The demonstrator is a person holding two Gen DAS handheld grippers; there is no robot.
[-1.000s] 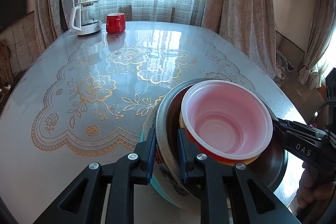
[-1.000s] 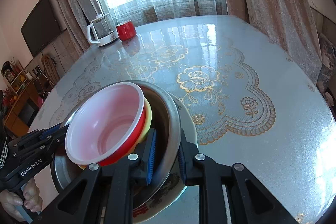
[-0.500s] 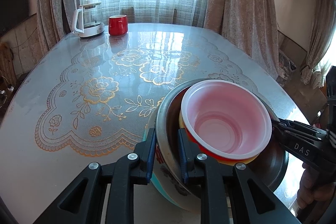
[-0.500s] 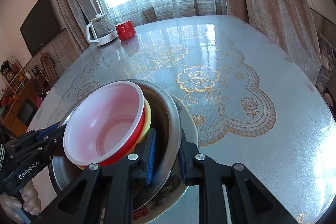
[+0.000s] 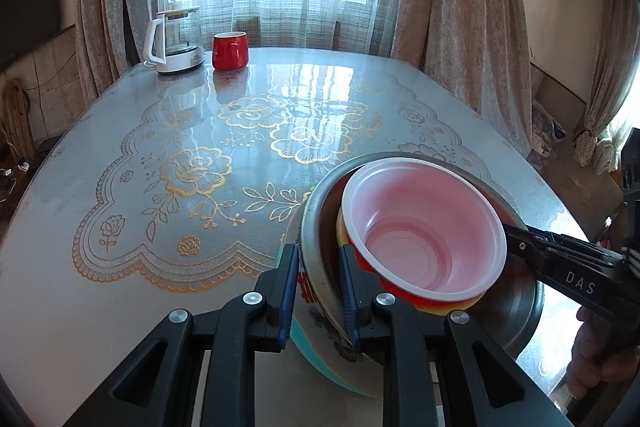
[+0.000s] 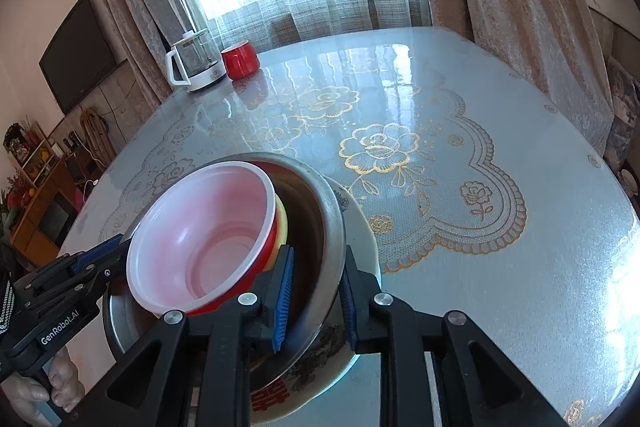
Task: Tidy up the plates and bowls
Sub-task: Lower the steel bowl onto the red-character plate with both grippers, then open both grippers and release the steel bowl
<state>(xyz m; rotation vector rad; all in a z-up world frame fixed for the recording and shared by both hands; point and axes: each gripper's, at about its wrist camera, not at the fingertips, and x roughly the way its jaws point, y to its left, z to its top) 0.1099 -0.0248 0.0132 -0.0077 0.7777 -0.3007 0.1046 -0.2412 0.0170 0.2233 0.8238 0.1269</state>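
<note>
On the table (image 5: 120,287) – both tools grip the steel bowl (image 5: 316,247) rim

Both tongs (image 5: 318,291) (image 6: 314,293) clamped (right loosening)

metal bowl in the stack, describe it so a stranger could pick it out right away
On the glossy oval table with gold rose lace, a nested stack sits at the near edge. The wide, shallow stainless-steel bowl rests on a patterned ceramic plate and holds smaller plastic bowls. It is the only bare metal piece.
</note>
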